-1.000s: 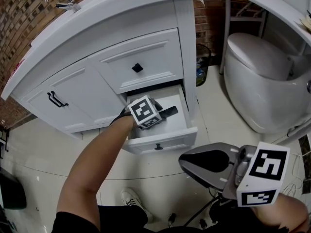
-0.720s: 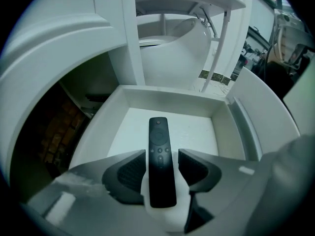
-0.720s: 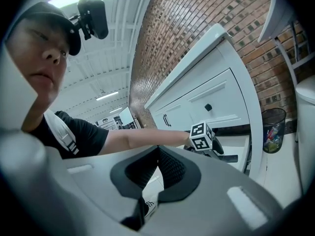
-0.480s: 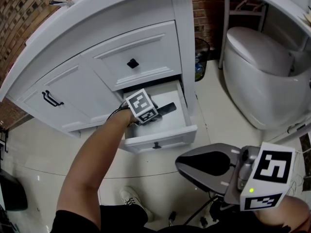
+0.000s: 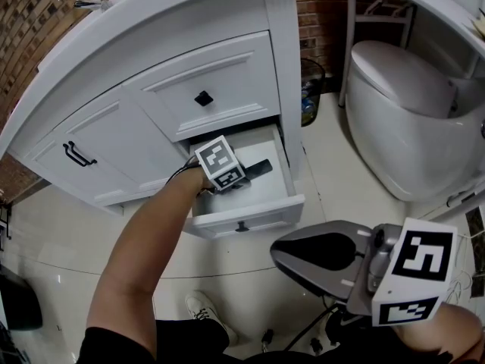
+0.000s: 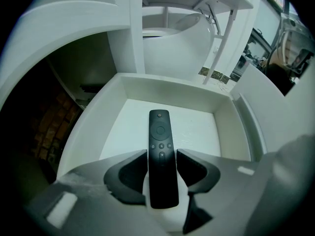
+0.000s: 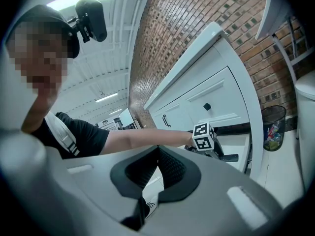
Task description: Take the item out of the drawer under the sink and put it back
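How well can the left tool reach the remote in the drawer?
Probably yes: the drawer is open, nothing covers the remote, and the left tool straddles it, its jaws having just closed a little, not pressing.

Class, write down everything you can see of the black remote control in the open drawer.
The slim black plastic remote control is a long bar with a round pad and small buttons near its far end. It lies flat, face up, on the floor of the open white drawer, lengthwise between the left gripper's dark fingers, which have just been closing; whether they press it is unclear.
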